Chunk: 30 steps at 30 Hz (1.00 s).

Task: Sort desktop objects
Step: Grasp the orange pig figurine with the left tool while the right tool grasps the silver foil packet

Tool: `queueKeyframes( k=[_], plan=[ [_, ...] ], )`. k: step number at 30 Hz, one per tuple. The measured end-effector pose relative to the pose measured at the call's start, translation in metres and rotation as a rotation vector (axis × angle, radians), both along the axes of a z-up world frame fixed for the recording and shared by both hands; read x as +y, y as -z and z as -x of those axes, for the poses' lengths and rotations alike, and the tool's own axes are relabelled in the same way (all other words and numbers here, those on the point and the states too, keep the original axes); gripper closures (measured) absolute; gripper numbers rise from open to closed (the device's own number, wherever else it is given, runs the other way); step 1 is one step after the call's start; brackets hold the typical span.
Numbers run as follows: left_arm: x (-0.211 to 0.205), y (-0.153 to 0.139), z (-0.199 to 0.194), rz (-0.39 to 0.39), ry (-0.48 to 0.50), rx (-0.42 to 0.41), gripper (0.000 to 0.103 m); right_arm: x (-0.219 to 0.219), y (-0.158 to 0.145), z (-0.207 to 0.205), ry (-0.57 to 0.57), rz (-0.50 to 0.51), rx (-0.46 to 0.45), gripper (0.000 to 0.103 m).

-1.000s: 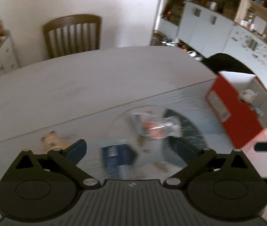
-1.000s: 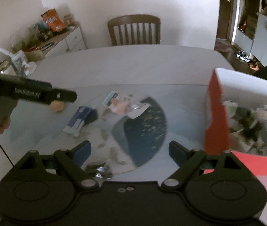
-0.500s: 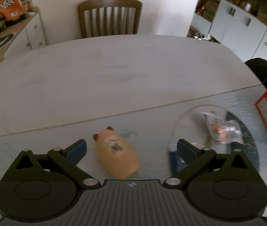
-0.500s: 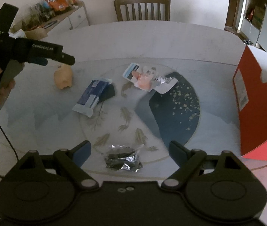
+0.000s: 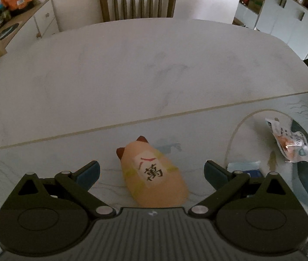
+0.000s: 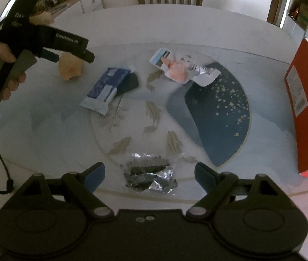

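A home dining room: a large pale oval marble-look table (image 5: 132, 69) fills the space, a brown slatted wooden chair (image 5: 138, 2) stands at its far edge, a white sideboard (image 5: 43, 21) piled with snack bags beside the chair's left, white cupboards (image 5: 284, 21) to the right.

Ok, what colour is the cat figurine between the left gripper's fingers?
Peach-orange cat figurine with brown ears and a white label with black character; clearest in the left wrist view.

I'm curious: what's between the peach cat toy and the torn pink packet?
In the right wrist view, the blue packet lies between the cat toy and pink packet.
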<state>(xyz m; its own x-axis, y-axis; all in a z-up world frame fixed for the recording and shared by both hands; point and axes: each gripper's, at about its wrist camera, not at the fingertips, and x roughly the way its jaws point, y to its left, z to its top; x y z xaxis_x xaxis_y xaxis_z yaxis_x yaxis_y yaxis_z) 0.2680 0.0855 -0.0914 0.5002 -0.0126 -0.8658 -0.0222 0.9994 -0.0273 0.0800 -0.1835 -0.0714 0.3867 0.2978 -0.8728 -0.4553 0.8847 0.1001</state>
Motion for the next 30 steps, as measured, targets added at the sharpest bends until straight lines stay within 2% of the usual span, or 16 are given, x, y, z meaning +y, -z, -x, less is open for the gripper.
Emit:
queueKeyframes(
  k=[13, 17, 21, 25, 28, 30],
  plan=[
    [-0.003, 0.015, 0.001, 0.005, -0.012, 0.003, 0.003, 0.004, 0.009, -0.003, -0.008, 0.037, 0.017, 0.019],
    [-0.006, 0.018, 0.005, -0.016, 0.001, -0.005, 0.011, 0.006, 0.008, -0.003, -0.018, 0.06, -0.002, 0.027],
    [-0.008, 0.017, 0.002, -0.041, 0.03, -0.02, 0.024, 0.006, 0.008, -0.002, -0.024, 0.07, -0.008, 0.033],
    [-0.01, 0.015, 0.004, -0.04, 0.038, -0.029, 0.034, 0.004, 0.007, -0.003, -0.015, 0.076, -0.015, 0.042],
    [-0.01, 0.013, 0.006, -0.038, 0.039, -0.039, 0.046, 0.001, 0.006, -0.004, -0.003, 0.068, -0.011, 0.044],
    [-0.01, 0.012, 0.007, -0.032, 0.041, -0.039, 0.048, 0.0, 0.006, -0.004, 0.002, 0.064, -0.01, 0.047]
  ],
)
